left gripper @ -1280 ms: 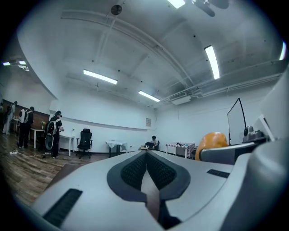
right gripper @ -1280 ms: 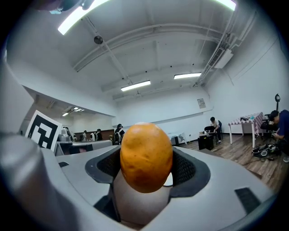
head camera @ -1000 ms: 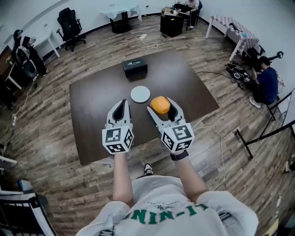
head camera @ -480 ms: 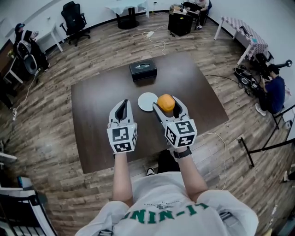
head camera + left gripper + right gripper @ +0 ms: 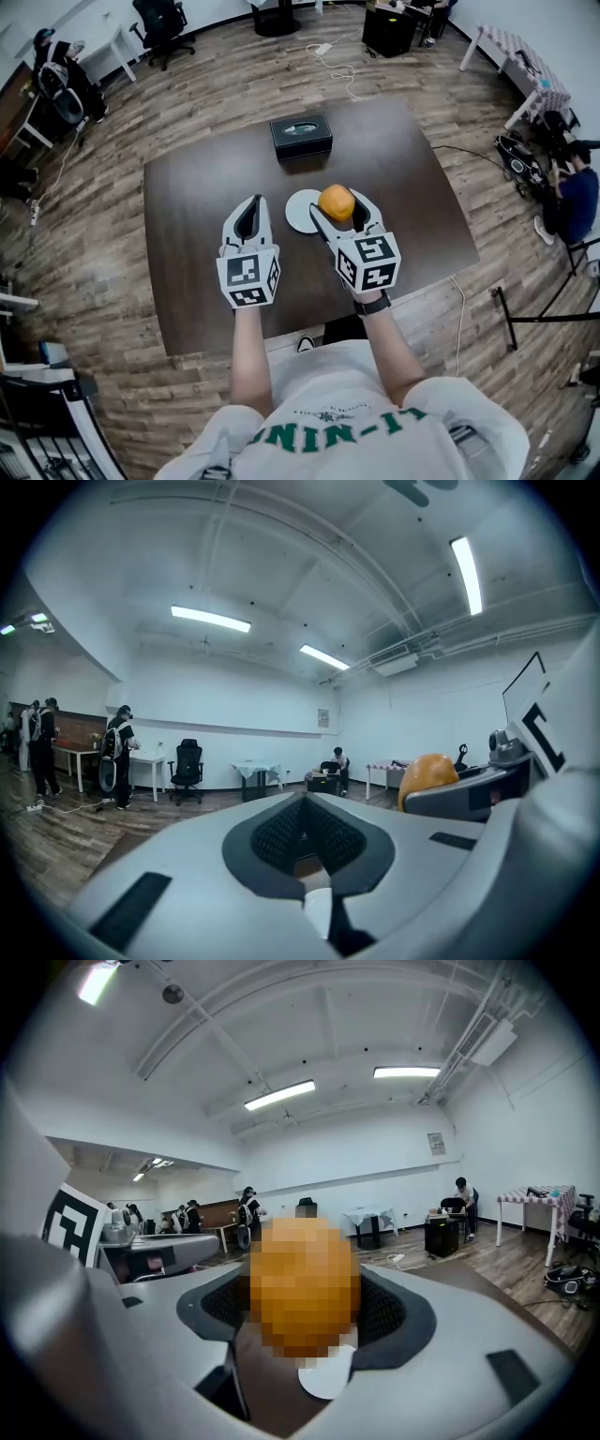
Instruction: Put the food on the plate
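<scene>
**Orange food in the right tongs, over the plate's edge**

A wood-plank floor (image 5: 103,281) fills the room, with an office chair (image 5: 161,19) and other furniture far off along the walls. In the middle stands a wide, dark brown desk (image 5: 197,187). The person (image 5: 337,422) stands at its near edge in a light shirt, both forearms reaching out over the top.

At the far side of the desk, well apart from everything else, sits a black box (image 5: 301,137).

The left tongs (image 5: 250,202) hang over the desk just left of the plate. Their jaws are closed tip to tip with nothing between them, and the left gripper view shows only the hollow between the ribbed pads. The right tongs (image 5: 337,199) sit beside them to the right, and each pair carries a marker cube (image 5: 248,277) at its near end.

The white plate (image 5: 297,213) lies flat near the middle of the desk, its right part covered in the head view by the right tongs.

The round orange food (image 5: 336,202) is clamped between the right tongs' jaws, which stand fairly wide around it, one pad on each side. In the right gripper view the food (image 5: 305,1283) fills the gap, and a piece of the plate (image 5: 323,1379) shows below it. Whether the food touches the plate I cannot tell.
</scene>
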`<state>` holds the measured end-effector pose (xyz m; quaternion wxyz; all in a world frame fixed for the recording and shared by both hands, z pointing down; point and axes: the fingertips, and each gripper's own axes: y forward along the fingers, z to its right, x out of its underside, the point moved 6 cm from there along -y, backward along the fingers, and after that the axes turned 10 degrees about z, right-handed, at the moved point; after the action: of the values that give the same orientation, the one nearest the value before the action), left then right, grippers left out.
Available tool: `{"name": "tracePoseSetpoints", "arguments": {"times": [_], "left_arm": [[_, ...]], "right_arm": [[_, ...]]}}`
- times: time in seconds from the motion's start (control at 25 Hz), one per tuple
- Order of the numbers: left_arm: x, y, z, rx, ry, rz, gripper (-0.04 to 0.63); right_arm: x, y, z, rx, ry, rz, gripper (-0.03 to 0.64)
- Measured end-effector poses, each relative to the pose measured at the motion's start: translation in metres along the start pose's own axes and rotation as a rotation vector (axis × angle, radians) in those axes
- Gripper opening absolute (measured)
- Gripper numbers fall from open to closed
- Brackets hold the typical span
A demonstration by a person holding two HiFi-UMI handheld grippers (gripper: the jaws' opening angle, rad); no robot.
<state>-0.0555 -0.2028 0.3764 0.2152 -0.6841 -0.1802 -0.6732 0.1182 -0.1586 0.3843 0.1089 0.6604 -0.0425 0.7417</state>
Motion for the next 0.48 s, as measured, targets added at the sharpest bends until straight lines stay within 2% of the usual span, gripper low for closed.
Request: {"name": "tracePoseSetpoints", "arguments": {"times": [0.2,0.48], "left_arm": [[0.025,0.022,-0.005,-0.011,-0.024,-0.038,0.013],[0.055,0.051,-0.011,-0.021,-0.068,-0.092,0.013]], "right_arm": [[0.016,0.025,0.012,-0.018,-0.034,-0.043,0.325],[0.037,0.059,0.030,-0.039,-0.015,-0.099,0.325]]}}
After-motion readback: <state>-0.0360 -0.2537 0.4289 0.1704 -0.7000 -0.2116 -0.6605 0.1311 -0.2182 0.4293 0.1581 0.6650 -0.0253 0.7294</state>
